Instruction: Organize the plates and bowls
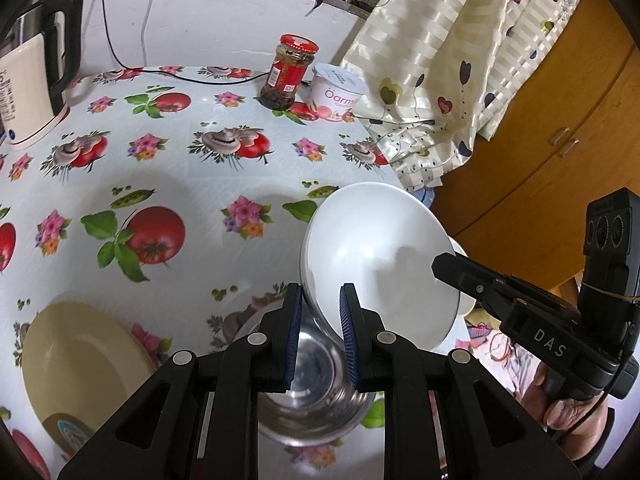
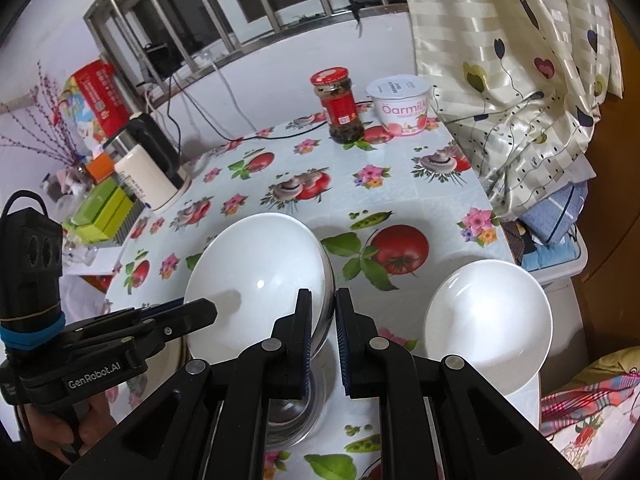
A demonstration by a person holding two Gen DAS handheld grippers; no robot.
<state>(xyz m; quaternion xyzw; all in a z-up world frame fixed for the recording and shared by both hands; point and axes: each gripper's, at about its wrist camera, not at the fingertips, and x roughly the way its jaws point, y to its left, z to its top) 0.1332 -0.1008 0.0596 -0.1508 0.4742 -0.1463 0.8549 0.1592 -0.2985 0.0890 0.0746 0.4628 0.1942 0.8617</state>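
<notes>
A white bowl (image 1: 376, 256) (image 2: 256, 276) hangs tilted above the flowered tablecloth (image 1: 160, 160), held by its rim from two sides. My left gripper (image 1: 320, 296) (image 2: 208, 310) is shut on its left rim. Across from it, my right gripper (image 2: 323, 300) (image 1: 440, 264) is shut on the opposite rim. Under the bowl a steel bowl (image 1: 312, 392) (image 2: 288, 412) stands on the table, partly hidden by the fingers. A yellow plate (image 1: 80, 356) lies to its left. A second white bowl (image 2: 488, 320) (image 1: 466, 304) sits near the table's right edge.
A white kettle (image 1: 36, 80) (image 2: 148, 176) stands at the back left, with cables behind it. A red-lidded jar (image 1: 290, 72) and a yoghurt tub (image 1: 338, 94) stand at the back. A curtain (image 1: 460, 60) hangs by the right edge, before a wooden cabinet (image 1: 560, 140).
</notes>
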